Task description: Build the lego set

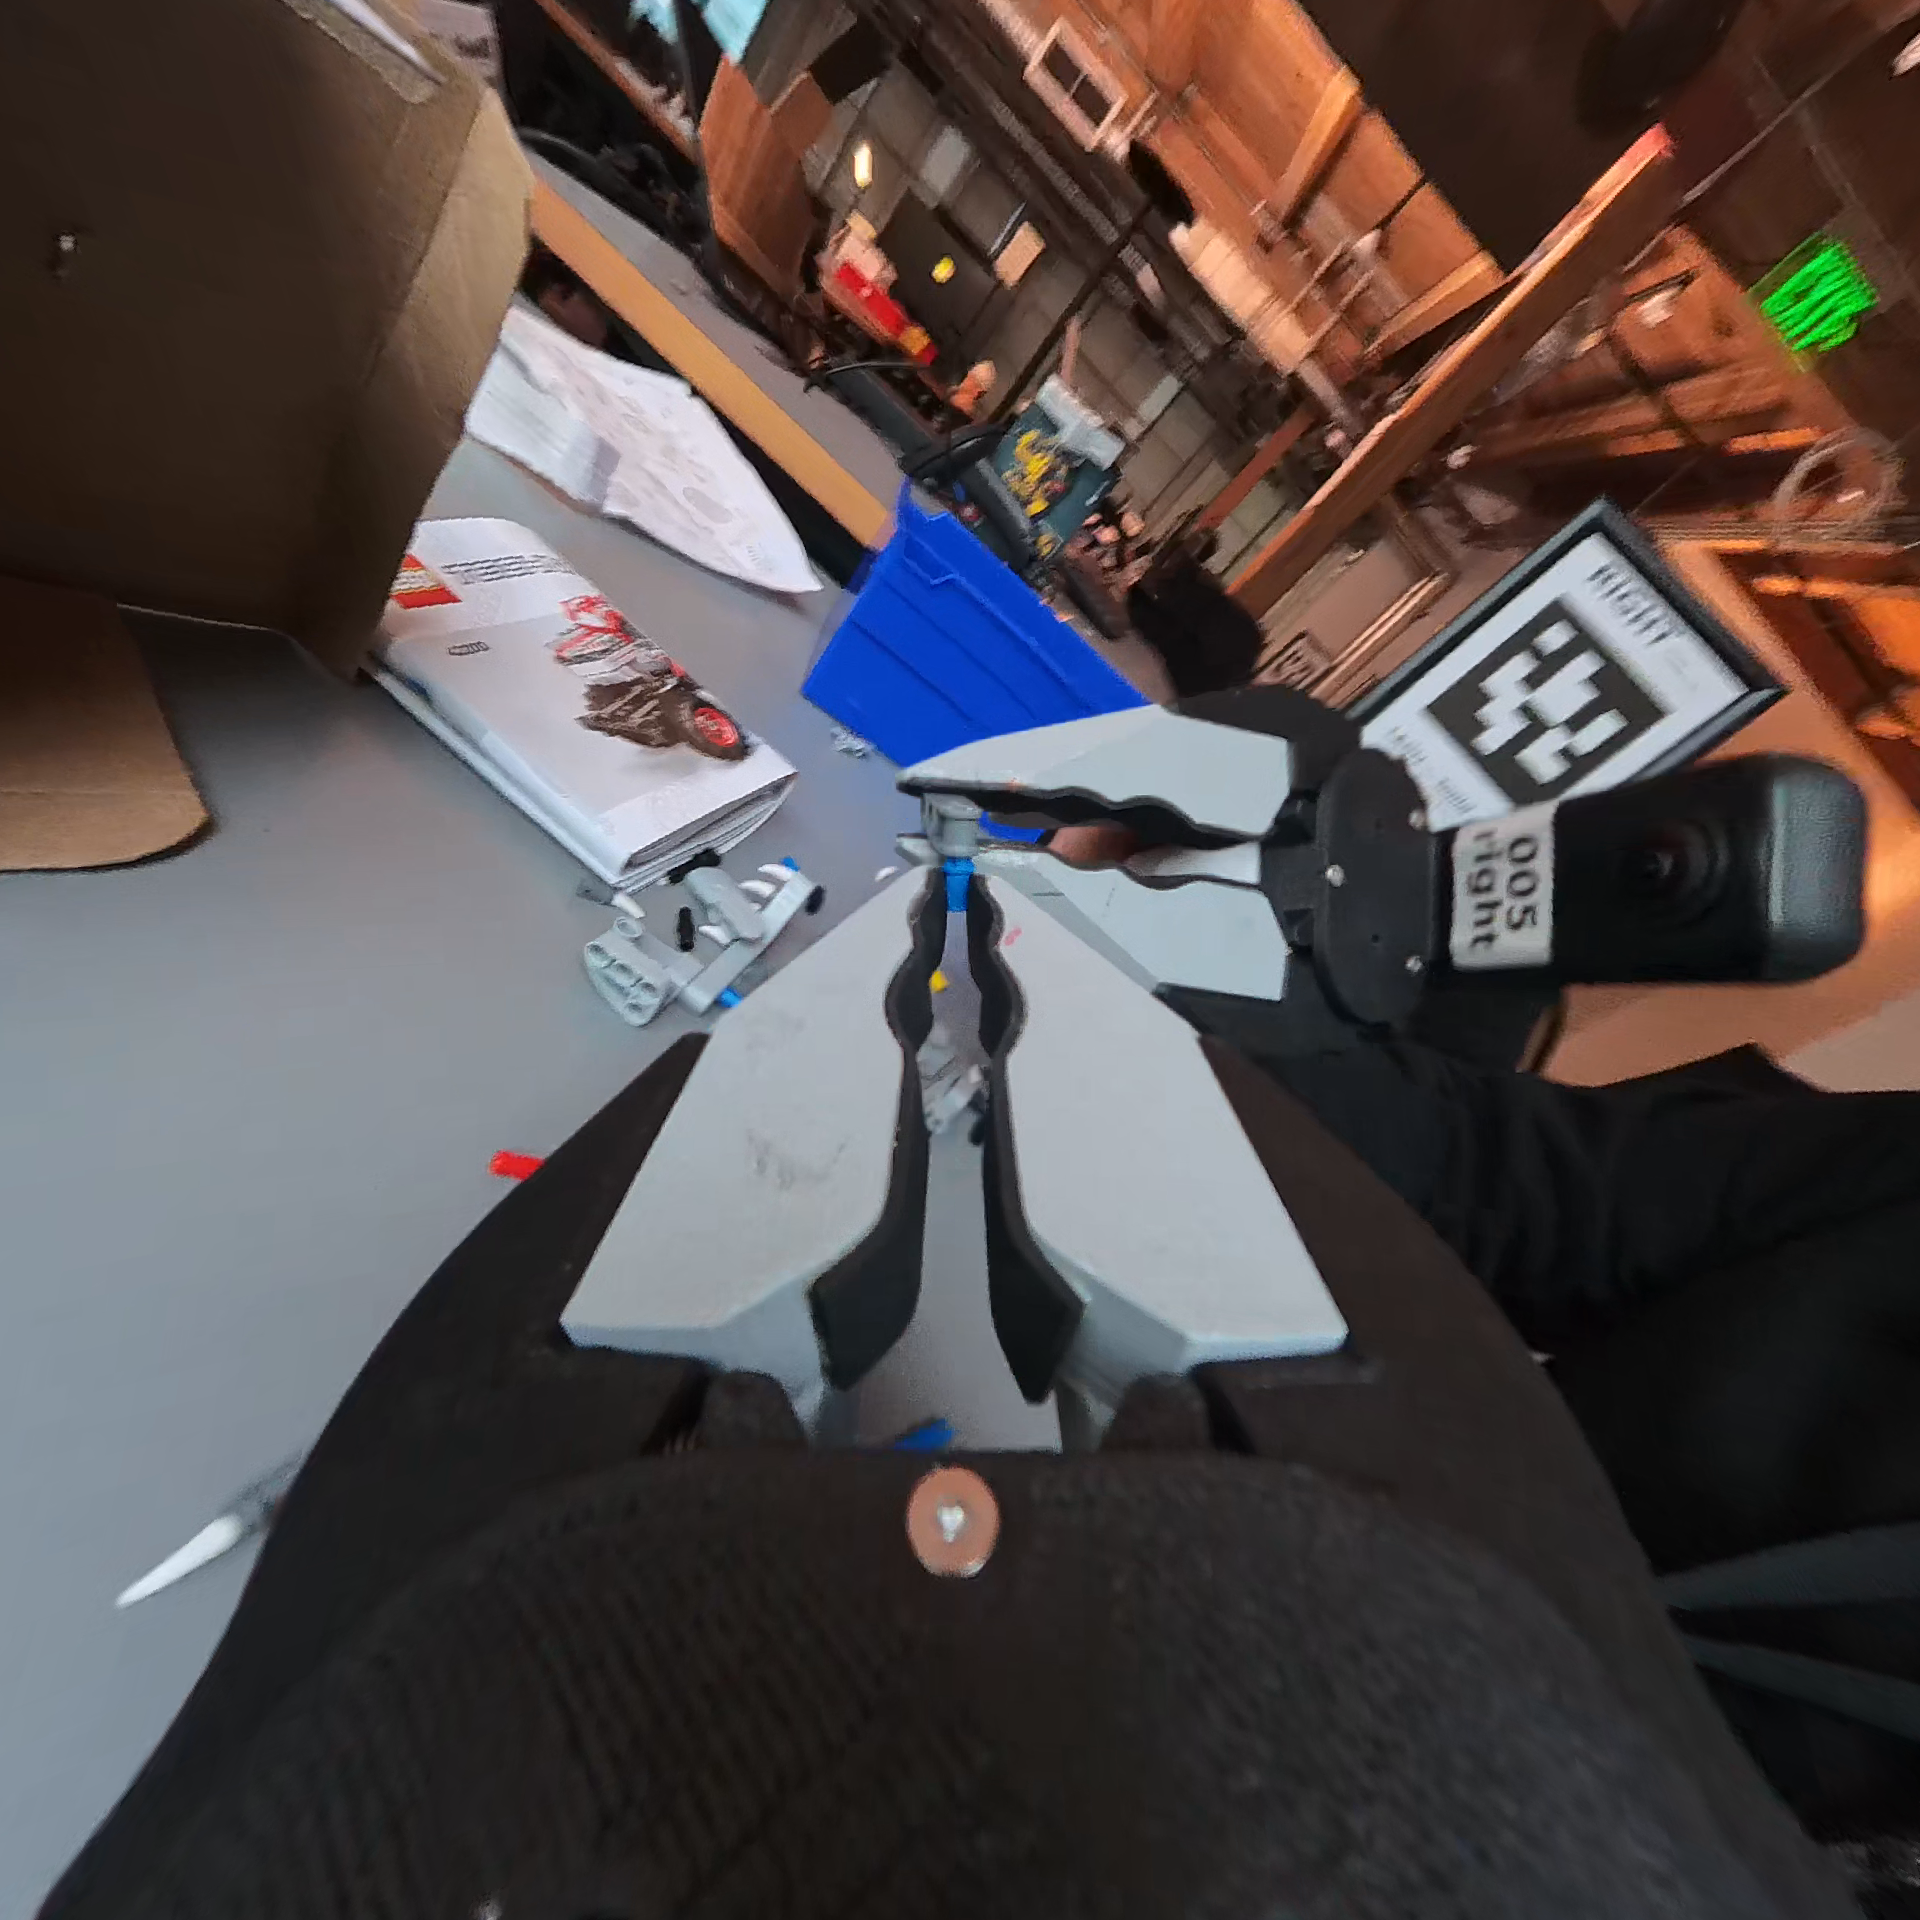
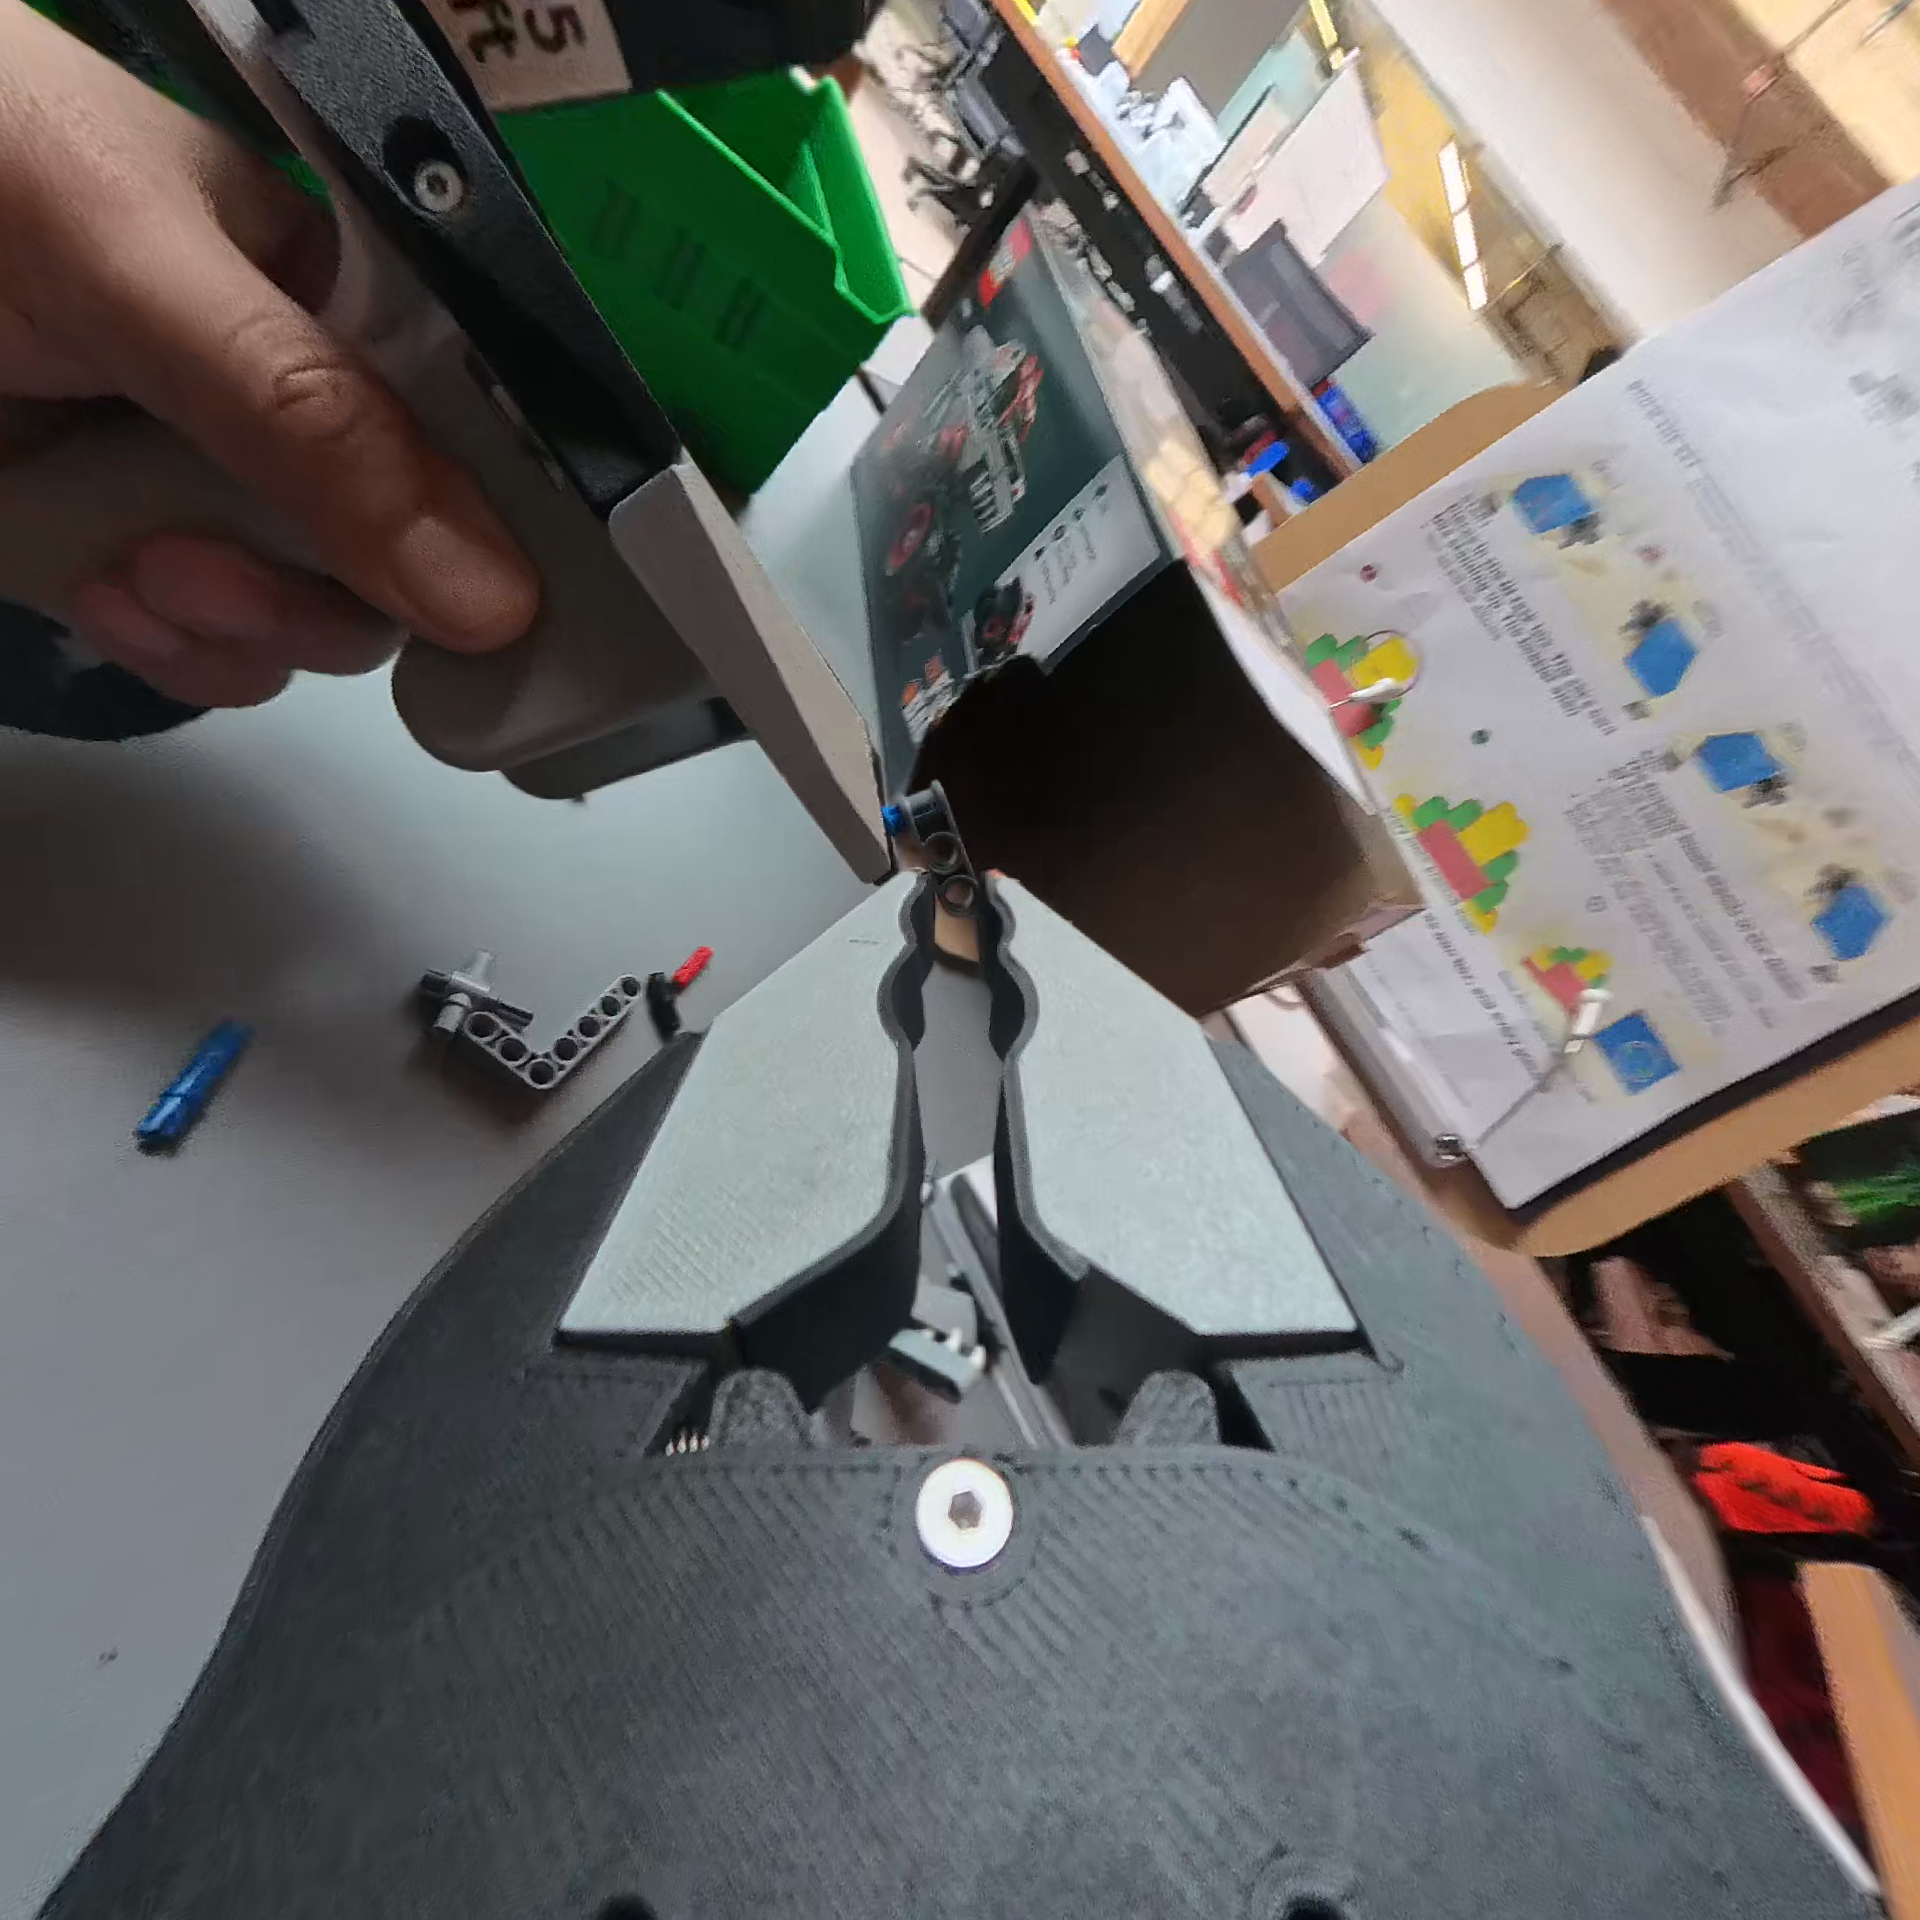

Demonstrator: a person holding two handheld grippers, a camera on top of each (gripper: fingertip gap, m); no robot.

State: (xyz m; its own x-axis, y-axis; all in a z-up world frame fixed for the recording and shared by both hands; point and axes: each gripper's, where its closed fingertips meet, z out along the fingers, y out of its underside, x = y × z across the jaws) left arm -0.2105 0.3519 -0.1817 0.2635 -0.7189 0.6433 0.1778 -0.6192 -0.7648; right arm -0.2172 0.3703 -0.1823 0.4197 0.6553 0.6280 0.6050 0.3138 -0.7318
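Observation:
My left gripper is shut on a small blue pin, held above the grey table. My right gripper is shut on a small grey connector piece with holes. The two grippers meet tip to tip. The blue pin touches the connector from one side. In the left wrist view the right gripper comes in from the right. In the right wrist view the left gripper comes in from the upper left with the blue pin at its tip, held by a hand.
On the table lie a grey part-built assembly, an instruction booklet, a red pin, an L-shaped grey beam and a loose blue pin. A cardboard box, blue bin, green bin and set box stand around. Both grippers' tips are close together, under 4 cm apart.

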